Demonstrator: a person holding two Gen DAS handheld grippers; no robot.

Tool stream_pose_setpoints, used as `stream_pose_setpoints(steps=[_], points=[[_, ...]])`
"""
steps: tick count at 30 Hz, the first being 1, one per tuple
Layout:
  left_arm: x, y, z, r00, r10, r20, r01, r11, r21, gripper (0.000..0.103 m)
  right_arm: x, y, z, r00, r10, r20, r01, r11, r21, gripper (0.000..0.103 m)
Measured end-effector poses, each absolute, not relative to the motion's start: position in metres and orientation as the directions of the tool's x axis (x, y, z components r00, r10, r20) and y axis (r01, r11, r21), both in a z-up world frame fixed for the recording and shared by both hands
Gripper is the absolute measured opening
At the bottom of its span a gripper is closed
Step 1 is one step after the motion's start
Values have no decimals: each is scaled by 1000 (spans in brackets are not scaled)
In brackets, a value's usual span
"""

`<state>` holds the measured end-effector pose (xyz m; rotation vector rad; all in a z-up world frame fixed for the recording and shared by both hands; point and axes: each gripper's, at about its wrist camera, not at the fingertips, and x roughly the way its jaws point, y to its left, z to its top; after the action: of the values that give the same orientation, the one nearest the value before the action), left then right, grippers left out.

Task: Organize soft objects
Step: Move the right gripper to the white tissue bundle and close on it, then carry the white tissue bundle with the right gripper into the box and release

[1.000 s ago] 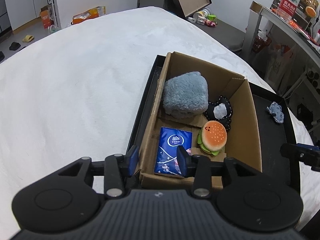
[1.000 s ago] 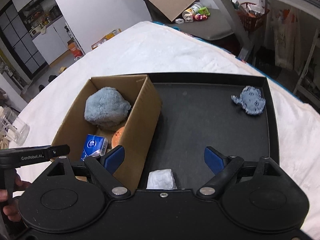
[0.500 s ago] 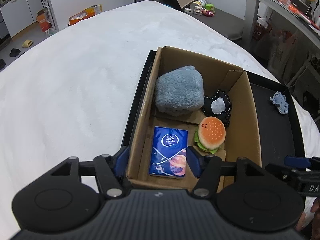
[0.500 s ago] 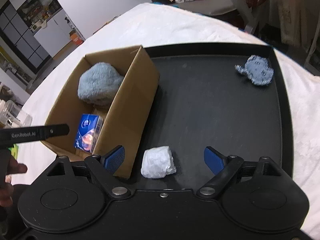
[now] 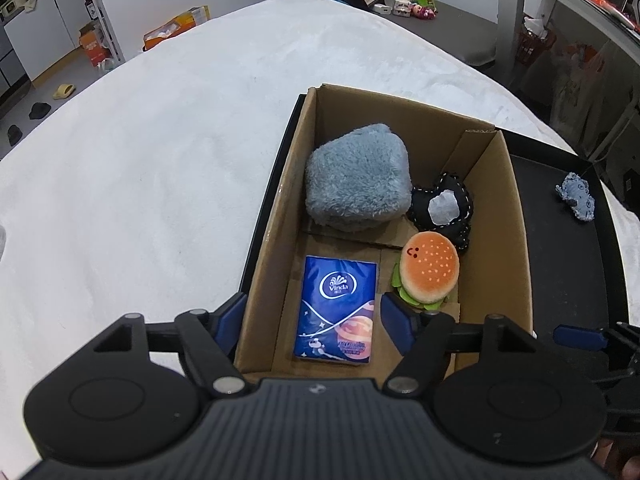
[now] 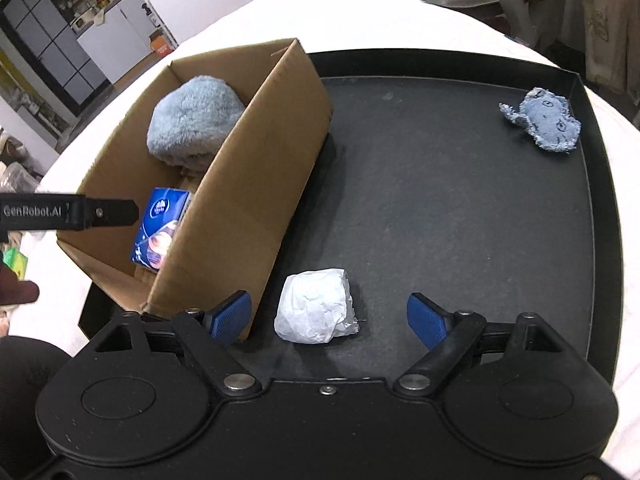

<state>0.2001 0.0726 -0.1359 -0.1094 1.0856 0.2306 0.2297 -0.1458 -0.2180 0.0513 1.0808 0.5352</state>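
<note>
Left gripper [image 5: 314,322] over the near end of the cardboard box [image 5: 516,248]; jaws have just been opening and now stand wide, astride the blue tissue pack [image 5: 338,308] on the box floor without touching it, burger plush [image 5: 430,266] at 1 o'clock of the pack, grey fluffy plush [image 5: 358,184] at 12. Right gripper [image 6: 330,316] over the black tray [image 6: 460,208], jaws wide; crumpled white tissue wad [image 6: 316,306] lies between the pads, unpressed, nearer the left one. Small blue denim toy [image 6: 542,118] at the tray's 2 o'clock corner, well apart.

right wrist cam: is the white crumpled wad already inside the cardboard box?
No, the white crumpled wad lies on the black tray outside the cardboard box, between the open fingers of the right gripper.
</note>
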Motion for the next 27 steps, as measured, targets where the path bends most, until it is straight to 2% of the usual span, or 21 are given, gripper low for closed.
stream_pose_setpoints(steps=[3,5,6,7,27], points=[[203,70,-136,438,141,-888,-243,969,35,71,229,-141,-223,346,430,-834,-410,869,278,79],[204,69,-137,435,144,-889,-246,968,37,71,229,-139,-228,334,409,-849,-412,874,259,67],[205,69,-137,434,145,-889,-247,968,37,71,230,-139,-231,327,398,-857,-409,877,252,49],[205,68,-137,436,146,-888,-244,969,39,72,230,-140,-233,326,387,-862,-404,882,243,44],[193,74,-129,460,101,-882,-221,975,-3,72,230,-165,-202,408,396,-823,-331,904,270,43]])
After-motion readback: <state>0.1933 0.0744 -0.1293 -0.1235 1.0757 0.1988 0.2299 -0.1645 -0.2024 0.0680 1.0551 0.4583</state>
